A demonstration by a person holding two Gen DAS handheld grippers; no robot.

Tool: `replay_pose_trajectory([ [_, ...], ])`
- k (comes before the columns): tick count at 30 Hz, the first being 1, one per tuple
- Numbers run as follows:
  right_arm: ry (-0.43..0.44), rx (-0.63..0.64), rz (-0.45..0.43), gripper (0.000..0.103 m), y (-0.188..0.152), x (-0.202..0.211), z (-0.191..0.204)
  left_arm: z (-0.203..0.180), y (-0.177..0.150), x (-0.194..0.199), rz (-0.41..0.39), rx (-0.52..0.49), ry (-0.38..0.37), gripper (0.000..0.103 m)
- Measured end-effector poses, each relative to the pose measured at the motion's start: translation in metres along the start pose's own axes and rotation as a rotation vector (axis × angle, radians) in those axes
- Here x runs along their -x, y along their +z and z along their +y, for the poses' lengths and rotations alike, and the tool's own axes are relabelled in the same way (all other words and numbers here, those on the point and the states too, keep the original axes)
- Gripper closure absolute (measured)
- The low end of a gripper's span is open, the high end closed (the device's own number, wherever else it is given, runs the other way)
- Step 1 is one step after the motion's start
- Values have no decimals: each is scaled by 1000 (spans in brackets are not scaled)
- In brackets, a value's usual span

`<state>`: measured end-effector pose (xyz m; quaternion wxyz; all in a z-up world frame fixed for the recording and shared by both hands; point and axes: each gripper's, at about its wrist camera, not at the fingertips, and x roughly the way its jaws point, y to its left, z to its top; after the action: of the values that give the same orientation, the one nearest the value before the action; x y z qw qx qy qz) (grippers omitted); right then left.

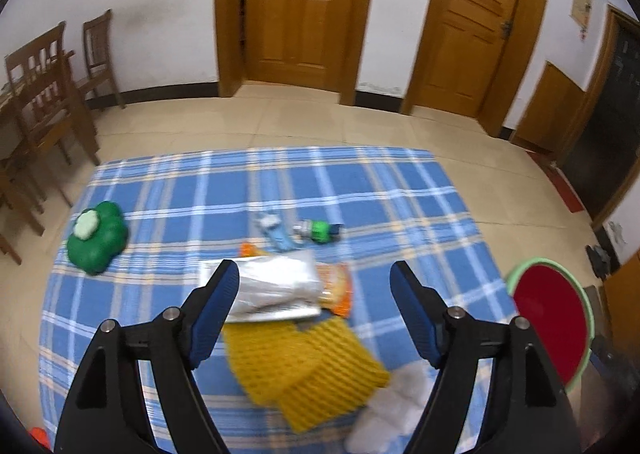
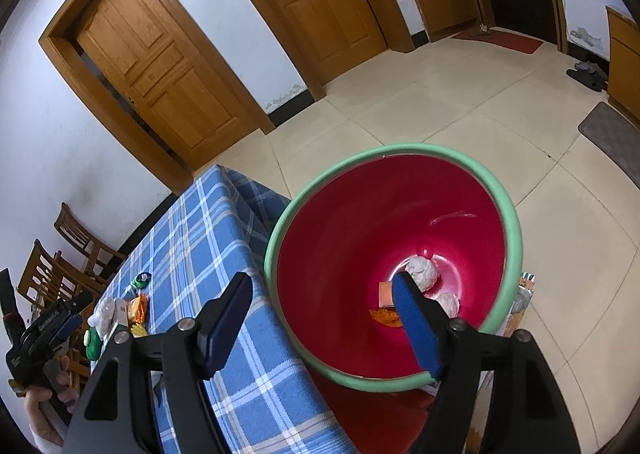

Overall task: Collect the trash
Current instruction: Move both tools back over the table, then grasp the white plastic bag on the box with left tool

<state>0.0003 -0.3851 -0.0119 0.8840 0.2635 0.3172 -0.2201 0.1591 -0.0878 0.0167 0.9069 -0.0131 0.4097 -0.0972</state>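
While both pairs of tongs stand released and hold nothing, the left tongs point(image 1: 314, 274) hover over the blue plaid-clothed table point(image 1: 380, 190), above a silver foil snack bag point(image 1: 276, 286) overlapping an orange wrapper point(image 1: 338, 288). A yellow foam mesh sleeve point(image 1: 308, 362) lies nearer, white crumpled tissue point(image 1: 394, 406) beside it. Farther off: a small green-labelled bottle point(image 1: 320, 231), a green flower-shaped toy point(image 1: 96, 236). The right tongs point(image 2: 322, 286) hang over a red bin with green rim point(image 2: 514, 222) beside the table, holding two white paper balls point(image 2: 422, 272) and orange scraps point(image 2: 386, 316). Labels are too blurred to read.
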Motion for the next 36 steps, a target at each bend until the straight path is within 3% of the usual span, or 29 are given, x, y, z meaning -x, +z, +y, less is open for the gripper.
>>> replay_pose_trajectory([
  [9, -15, 12, 30, 28, -3, -11, 8, 31, 1, -26, 46, 82, 22, 26],
  [36, 20, 91, 81, 28, -13, -25, 44, 36, -16, -38, 51, 105, -22, 27],
])
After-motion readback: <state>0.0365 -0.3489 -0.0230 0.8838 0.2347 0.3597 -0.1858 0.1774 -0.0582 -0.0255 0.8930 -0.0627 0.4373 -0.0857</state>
